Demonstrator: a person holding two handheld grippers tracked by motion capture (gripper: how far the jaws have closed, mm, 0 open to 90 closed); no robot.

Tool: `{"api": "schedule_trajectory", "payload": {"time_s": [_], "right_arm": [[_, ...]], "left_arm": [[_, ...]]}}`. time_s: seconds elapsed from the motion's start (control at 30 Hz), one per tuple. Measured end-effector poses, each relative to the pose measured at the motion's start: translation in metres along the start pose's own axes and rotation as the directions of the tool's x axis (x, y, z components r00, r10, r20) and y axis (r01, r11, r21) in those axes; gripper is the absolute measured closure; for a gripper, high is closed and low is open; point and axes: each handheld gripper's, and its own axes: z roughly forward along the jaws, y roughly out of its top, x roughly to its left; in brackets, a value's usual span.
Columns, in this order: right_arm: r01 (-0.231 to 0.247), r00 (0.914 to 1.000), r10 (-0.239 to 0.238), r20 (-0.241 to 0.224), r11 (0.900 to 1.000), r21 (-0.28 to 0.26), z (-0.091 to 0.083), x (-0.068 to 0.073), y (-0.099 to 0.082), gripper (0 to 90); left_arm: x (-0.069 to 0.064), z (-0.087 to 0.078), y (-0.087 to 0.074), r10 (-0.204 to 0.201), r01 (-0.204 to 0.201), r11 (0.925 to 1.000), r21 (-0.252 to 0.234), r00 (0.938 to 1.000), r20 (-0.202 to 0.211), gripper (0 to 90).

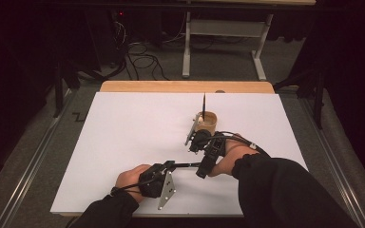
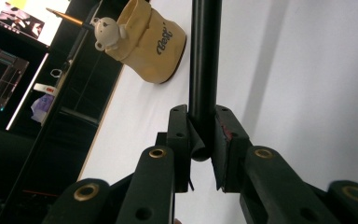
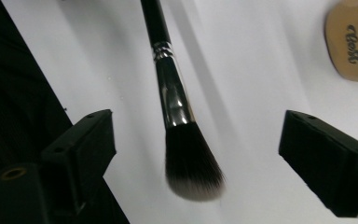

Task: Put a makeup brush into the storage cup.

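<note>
Brush (image 3: 175, 100): black handle, silver ferrule, black bristles paling to grey at tips. Holder (image 2: 149, 39): tan-yellow, dark script lettering, cream bear figure on rim. Surface (image 1: 138, 137): white sheet over light wood edge. Left gripper (image 2: 200, 135) and right gripper (image 3: 196, 140): black jaws; brass-coloured rivets on left.

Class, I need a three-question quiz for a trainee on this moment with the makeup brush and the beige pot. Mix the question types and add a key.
1. True or false: the left gripper is shut on the brush handle.
2. How do the right gripper jaws stand around the bristle end?
A. clamped on the bristles
B. wide apart, clear of the brush
C. shut beside it
3. Fill in: a small ___ figure sits on the rim of the beige pot.

Key:
1. True; both pads press the black handle.
2. B.
3. Bear. A thin pencil-like stick also stands in that pot.
</note>
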Motion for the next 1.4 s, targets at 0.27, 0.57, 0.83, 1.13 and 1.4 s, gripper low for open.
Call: {"api": "schedule_trajectory", "payload": {"time_s": [0.27, 0.57, 0.83, 1.13, 1.4], "right_arm": [[-0.001, 0.9993, 0.001, 0.036, 1.0000, -0.001, -0.002, -0.004, -0.009, 0.8], [-0.015, 0.9991, 0.016, 0.038, 0.9998, -0.013, -0.007, -0.008, -0.018, 0.9], [-0.028, 0.9980, 0.029, 0.056, 0.9994, -0.020, -0.012, -0.011, -0.027, 0.7], [-0.047, 0.9973, 0.048, 0.056, 0.9987, -0.020, -0.005, -0.017, -0.038, 0.8], [-0.081, 0.9943, 0.083, 0.067, 0.9961, -0.036, 0.010, -0.024, -0.049, 2.2]], "left_arm": [[0.001, 0.000, -0.001, -0.010, 0.010, 0.9999, 0.005, 0.9999, -0.003, 78.8], [0.006, 0.001, -0.005, -0.043, 0.043, 0.9989, 0.016, 0.9991, -0.005, 78.8], [0.010, 0.001, -0.008, -0.065, 0.065, 0.9976, 0.023, 0.9978, -0.012, 78.9], [0.014, 0.000, -0.011, -0.077, 0.077, 0.9965, 0.031, 0.9969, -0.018, 78.8], [0.016, 0.000, -0.013, -0.091, 0.092, 0.9950, 0.039, 0.9955, -0.026, 78.8]]}}
